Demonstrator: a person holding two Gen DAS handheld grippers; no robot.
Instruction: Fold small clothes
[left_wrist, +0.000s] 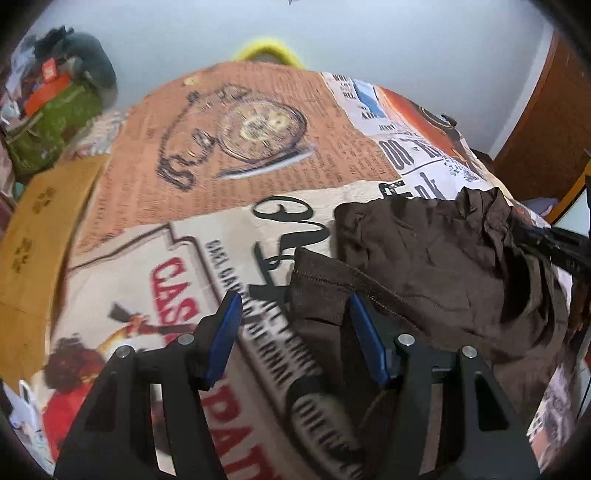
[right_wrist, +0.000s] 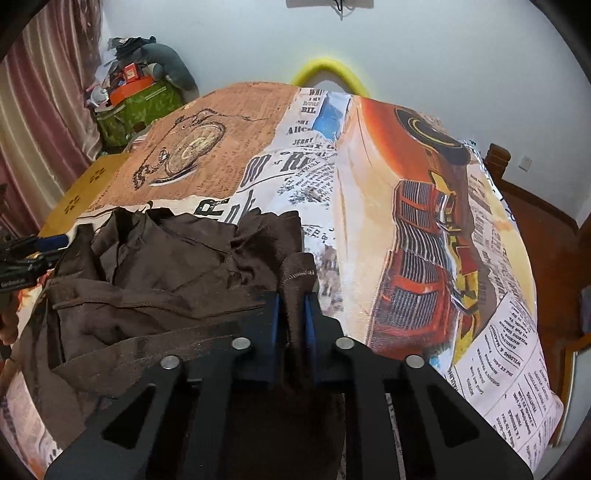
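Brown garment (right_wrist: 155, 280), small and badly crumpled, is seen heaped on a bed whose printed cover (right_wrist: 369, 192) carries newspaper and vintage-car motifs. A hemmed edge of the cloth is pinched between the blue pads of the right hand-held gripper (right_wrist: 294, 325), its jaws pressed together on the fabric, apparently so that one corner can be drawn out and the piece spread flat before any fold is made. The left hand-held gripper (left_wrist: 295, 332) is held with its jaws spread wide, one pad (left_wrist: 364, 343) lying against the garment's near stitched hem and the other over bare cover; it is judged to be lined up for a grasp on the opposite edge. No fold is yet visible. A cardboard box (left_wrist: 40, 236) and a cluttered green bag (right_wrist: 136, 107) are seen beside the bed.
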